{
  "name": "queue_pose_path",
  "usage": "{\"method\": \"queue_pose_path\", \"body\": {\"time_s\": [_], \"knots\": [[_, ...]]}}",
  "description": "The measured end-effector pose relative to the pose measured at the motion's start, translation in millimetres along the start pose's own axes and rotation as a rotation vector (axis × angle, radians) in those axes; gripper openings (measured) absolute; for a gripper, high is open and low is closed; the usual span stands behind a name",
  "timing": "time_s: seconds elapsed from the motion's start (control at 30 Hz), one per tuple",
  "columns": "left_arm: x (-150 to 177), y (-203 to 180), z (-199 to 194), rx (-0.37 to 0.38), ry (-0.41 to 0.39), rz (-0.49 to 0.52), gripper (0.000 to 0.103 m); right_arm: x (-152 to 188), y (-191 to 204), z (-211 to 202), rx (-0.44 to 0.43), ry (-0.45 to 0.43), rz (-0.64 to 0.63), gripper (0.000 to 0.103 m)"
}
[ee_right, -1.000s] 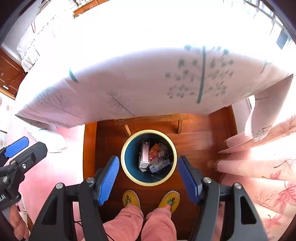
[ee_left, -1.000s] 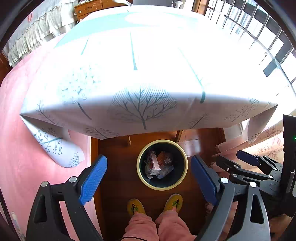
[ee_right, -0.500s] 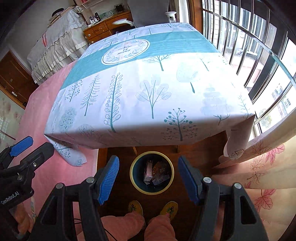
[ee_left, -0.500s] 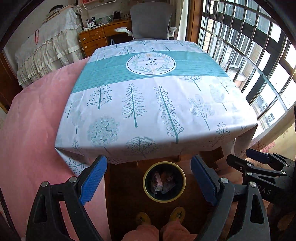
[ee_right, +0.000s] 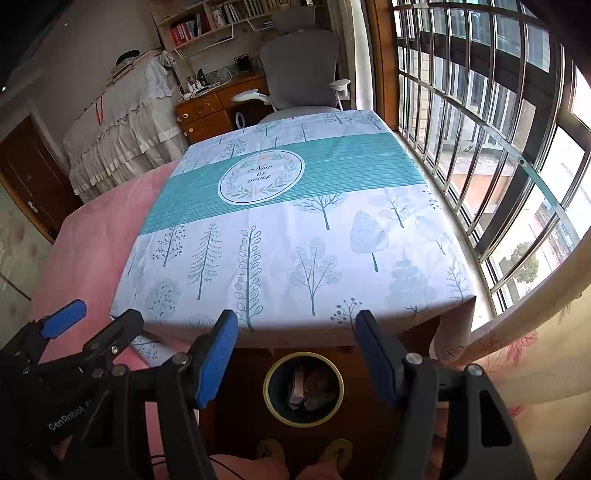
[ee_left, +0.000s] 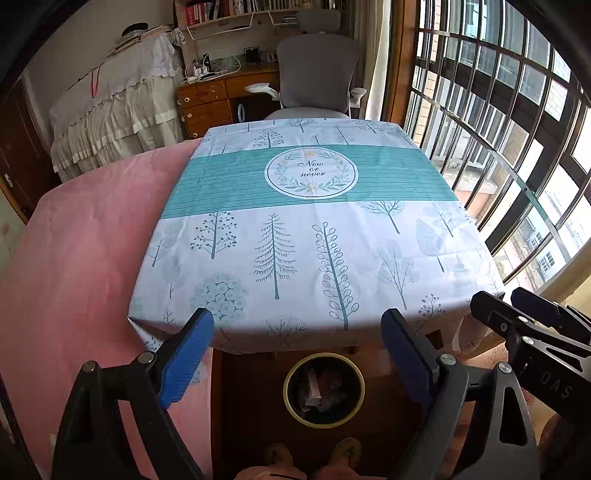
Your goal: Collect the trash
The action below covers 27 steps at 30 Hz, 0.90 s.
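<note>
Over the tablecloth (ee_left: 295, 240), each hand-held gripper (ee_left: 297, 354) (ee_right: 295, 349) gapes wide, empty.

A square table (ee_left: 314, 236) fills the middle of the room, covered by a pale cloth printed with trees and crossed by a teal band. Behind the table stands a grey office chair (ee_left: 316, 70), and behind that a wooden desk (ee_left: 218, 99) with drawers, under wall shelves of books (ee_left: 221, 11). To the left of the table lies a pink bedspread (ee_left: 85, 258); further back on that side, a white frilled cover (ee_left: 118, 110) drapes over furniture. To the right of the table, a tall barred window (ee_left: 498, 122) lets in bright daylight. Below the table's near edge, the floor (ee_left: 251, 406) is dark wood.
</note>
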State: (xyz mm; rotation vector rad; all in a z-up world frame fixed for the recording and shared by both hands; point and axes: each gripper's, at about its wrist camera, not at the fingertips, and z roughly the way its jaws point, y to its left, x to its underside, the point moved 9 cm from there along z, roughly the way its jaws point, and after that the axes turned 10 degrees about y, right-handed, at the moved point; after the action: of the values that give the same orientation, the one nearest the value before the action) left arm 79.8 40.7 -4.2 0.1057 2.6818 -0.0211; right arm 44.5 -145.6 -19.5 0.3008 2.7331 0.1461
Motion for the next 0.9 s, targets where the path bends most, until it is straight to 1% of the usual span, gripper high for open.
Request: {"method": "queue_pose_path", "body": {"time_s": [0.27, 0.47, 0.9], "knots": [[-11, 5, -5, -0.006, -0.036, -0.027, 0.091, -8, 5, -2, 0.001, -0.015, -0.010, 0.067], [-13, 5, -2, -0.004, -0.025, -0.033, 0.091, -12, 10, -3, 0.004, -0.031, -0.022, 0.067], [-8, 7, -3, -0.016, -0.020, -0.034, 0.091, -10, 18, -2, -0.002, -0.021, -0.048, 0.067]]}}
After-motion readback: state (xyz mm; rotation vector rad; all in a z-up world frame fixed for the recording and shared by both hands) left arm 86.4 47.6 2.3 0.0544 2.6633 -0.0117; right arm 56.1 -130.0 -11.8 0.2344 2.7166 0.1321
